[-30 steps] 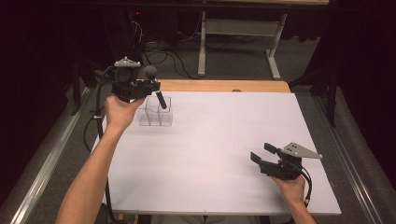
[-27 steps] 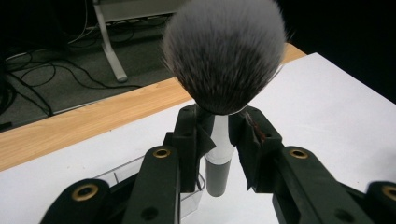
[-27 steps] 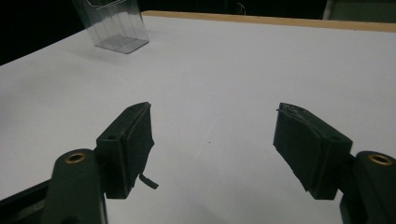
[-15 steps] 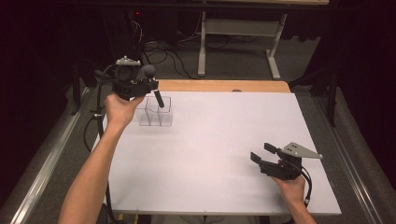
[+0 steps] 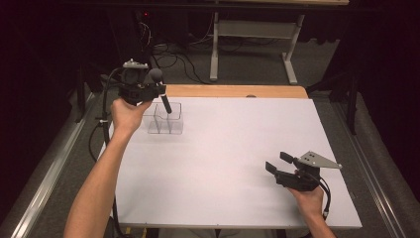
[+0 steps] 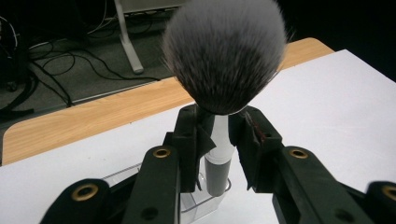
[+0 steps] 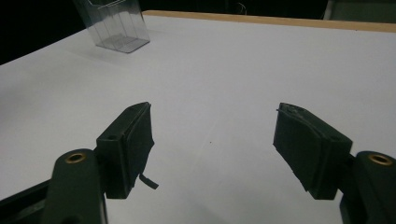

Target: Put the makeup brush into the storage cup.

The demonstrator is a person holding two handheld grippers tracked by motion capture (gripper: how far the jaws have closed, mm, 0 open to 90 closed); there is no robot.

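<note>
— Over the far left part of the white table, what is the left gripper carrying?

— A makeup brush. The jaws are pinched on its white stem just under the bristle head, as the left gripper view shows.

— Which way does the brush point?

— Its long axis is tilted in the high view: the grey bristle head sits up and toward the far left, and the dark handle slants down to the right, its lower end reaching into the clear plastic holder. In the left gripper view the bristles stand on top and the handle end runs down into the holder's open compartment.

— And the other hand?

— Near the right front corner, the right gripper is held low over the table, well apart from the holder. Its jaws are spread wide with bare white table between them
</note>
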